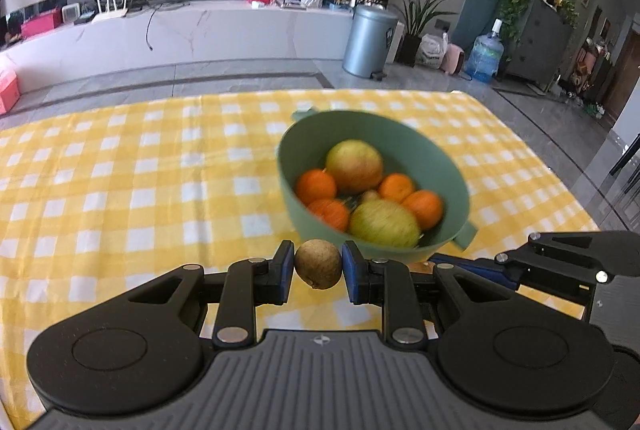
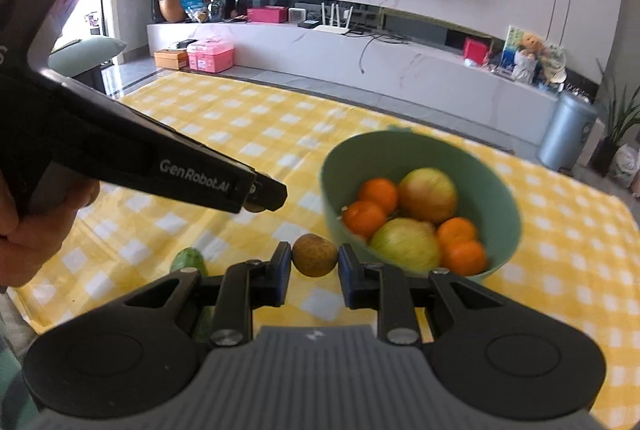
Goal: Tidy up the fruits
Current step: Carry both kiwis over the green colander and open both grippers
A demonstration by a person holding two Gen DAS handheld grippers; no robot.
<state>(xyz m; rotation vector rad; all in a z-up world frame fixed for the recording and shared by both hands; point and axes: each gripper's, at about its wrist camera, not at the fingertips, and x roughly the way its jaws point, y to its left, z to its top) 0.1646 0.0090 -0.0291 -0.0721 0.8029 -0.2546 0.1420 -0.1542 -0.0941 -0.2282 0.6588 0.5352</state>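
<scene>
A green bowl (image 1: pixel 448 166) (image 2: pixel 360 154) stands on the yellow checked cloth, holding two yellow-green apples (image 1: pixel 354 166) and several oranges (image 1: pixel 316 186). My left gripper (image 1: pixel 318 259) is shut on a small brown round fruit (image 1: pixel 319 266), held above the cloth just short of the bowl's near rim. In the right wrist view my right gripper (image 2: pixel 314 256) is shut on a second brown fruit (image 2: pixel 314 252), beside the bowl's near left side. The left gripper (image 2: pixel 262 199) also shows there at upper left, a hand (image 2: pixel 36 230) around its handle.
A green fruit (image 2: pixel 188 261) lies on the cloth near the front left, partly hidden behind the right gripper. The right gripper's body (image 1: pixel 560 258) sits close to the bowl's handle (image 1: pixel 464 234). Beyond the table are a grey bin (image 1: pixel 368 38) and a white TV bench.
</scene>
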